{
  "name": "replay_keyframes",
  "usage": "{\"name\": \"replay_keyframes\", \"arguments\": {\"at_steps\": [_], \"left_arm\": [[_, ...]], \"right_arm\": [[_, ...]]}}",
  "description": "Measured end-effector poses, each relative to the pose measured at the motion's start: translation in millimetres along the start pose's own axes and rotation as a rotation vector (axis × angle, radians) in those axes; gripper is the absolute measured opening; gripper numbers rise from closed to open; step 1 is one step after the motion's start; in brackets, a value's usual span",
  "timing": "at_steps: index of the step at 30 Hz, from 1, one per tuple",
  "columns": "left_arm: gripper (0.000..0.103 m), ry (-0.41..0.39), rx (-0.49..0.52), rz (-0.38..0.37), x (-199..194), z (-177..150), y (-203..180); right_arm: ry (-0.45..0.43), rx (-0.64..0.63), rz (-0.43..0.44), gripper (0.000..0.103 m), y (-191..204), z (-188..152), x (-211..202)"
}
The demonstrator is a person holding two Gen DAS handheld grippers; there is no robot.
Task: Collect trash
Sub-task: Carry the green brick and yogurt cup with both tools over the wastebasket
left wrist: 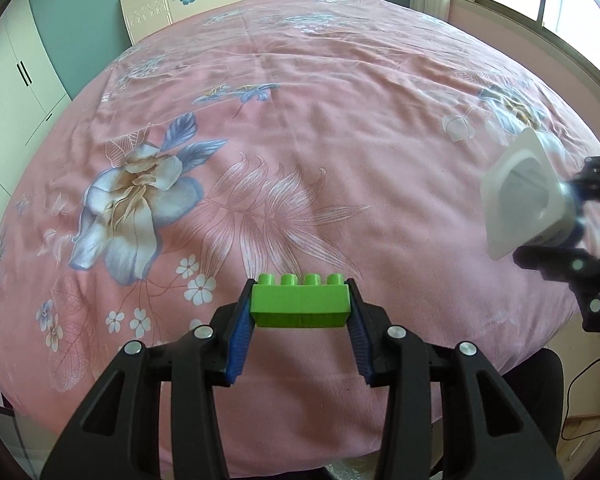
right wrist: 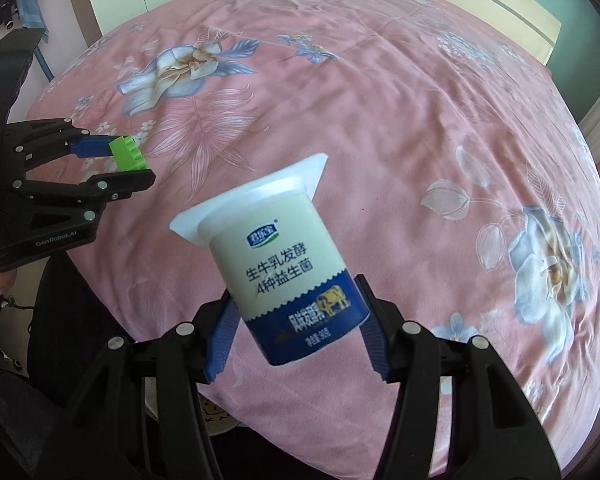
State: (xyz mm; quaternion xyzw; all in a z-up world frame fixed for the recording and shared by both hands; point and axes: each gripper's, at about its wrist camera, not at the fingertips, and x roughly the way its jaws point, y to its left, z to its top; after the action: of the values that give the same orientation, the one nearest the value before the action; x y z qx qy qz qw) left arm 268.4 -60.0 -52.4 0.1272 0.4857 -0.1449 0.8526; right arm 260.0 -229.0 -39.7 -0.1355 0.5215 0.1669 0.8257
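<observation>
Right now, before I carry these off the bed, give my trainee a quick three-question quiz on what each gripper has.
1. True or false: the left gripper is shut on a green toy brick.
2. What does the right gripper hold? A) a paper ball B) a yogurt cup C) a bottle
3. Fill in: both items are lifted above the pink floral ___.

Key: 1 true; 2 B; 3 bedspread.

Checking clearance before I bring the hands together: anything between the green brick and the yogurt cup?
Nothing: between the green brick and the yogurt cup, the right wrist view shows only the bare pink floral bedspread below.
</observation>
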Motion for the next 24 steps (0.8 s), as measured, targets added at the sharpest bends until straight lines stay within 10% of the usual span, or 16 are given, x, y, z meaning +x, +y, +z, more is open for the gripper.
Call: {"name": "replay_keyframes", "arguments": {"at_steps": [24], "left_arm": [[0.045, -0.051, 0.166, -0.020, -84.3, -59.5, -28.2]], "right_arm": [[-0.058, -0.055, 0.030, 0.056, 60.2, -100.1, -90.8]]}}
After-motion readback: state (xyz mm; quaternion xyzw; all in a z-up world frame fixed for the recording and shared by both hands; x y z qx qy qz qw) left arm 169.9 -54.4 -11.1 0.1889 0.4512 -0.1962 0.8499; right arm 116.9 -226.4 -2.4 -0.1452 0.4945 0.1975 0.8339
